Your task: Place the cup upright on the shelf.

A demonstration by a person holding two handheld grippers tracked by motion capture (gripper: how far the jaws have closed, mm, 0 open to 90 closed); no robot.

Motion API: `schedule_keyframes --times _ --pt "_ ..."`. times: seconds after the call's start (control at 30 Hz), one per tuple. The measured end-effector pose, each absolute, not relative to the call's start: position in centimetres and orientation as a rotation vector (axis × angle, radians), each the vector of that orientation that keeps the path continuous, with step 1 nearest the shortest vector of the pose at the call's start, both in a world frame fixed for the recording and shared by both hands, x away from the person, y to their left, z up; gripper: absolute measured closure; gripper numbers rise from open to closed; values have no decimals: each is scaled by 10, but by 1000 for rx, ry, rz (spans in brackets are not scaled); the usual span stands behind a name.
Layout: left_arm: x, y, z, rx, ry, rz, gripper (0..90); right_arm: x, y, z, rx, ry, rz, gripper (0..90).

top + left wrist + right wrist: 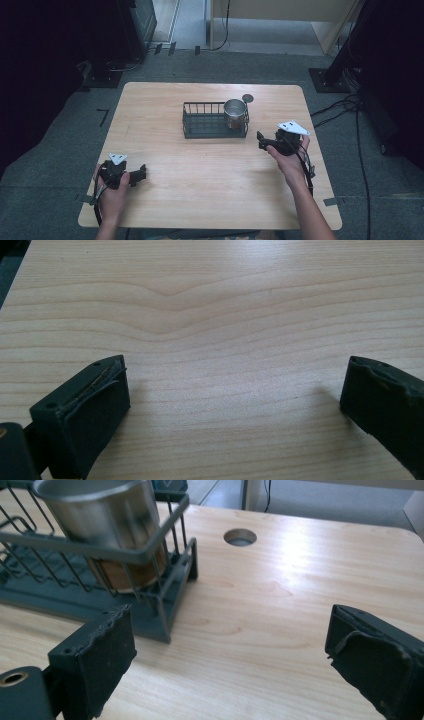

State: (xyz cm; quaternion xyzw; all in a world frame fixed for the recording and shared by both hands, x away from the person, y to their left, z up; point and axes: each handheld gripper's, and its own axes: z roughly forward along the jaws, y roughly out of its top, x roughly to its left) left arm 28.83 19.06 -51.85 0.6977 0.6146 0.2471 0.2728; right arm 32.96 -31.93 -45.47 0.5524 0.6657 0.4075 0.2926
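Note:
A dark wire rack (pixel 202 122) stands on the wooden table (pixel 165 105), back of centre. A steel cup (pixel 235 113) sits upright in the rack's right end; the right gripper view has the cup (pixel 100 510) behind the rack's bars (pixel 165 545). My right gripper (pixel 261 140) hovers just right of the rack, open, nothing between its pads (pixel 107 655). My left gripper (pixel 141 174) rests near the front left corner, open over bare wood, with its pads (pixel 100 405) wide apart.
A round cable hole (pixel 247 98) is cut in the table behind the rack, also seen as the hole (pixel 240 537) in the right gripper view. Cables (pixel 345 107) and stand bases (pixel 327 80) lie on the grey carpet around the table.

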Motion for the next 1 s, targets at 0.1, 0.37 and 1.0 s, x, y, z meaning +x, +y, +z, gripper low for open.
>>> schedule_keyframes --times 0.1,0.37,1.0 --pt "288 191 -519 1878 1653 665 0 327 -324 -461 1487 1778 1067 55" --pt "288 191 -519 1880 1653 666 0 318 -332 -475 1524 1783 1045 55" --pt "288 191 -519 1879 1653 666 0 290 -358 -500 1600 1783 986 52"
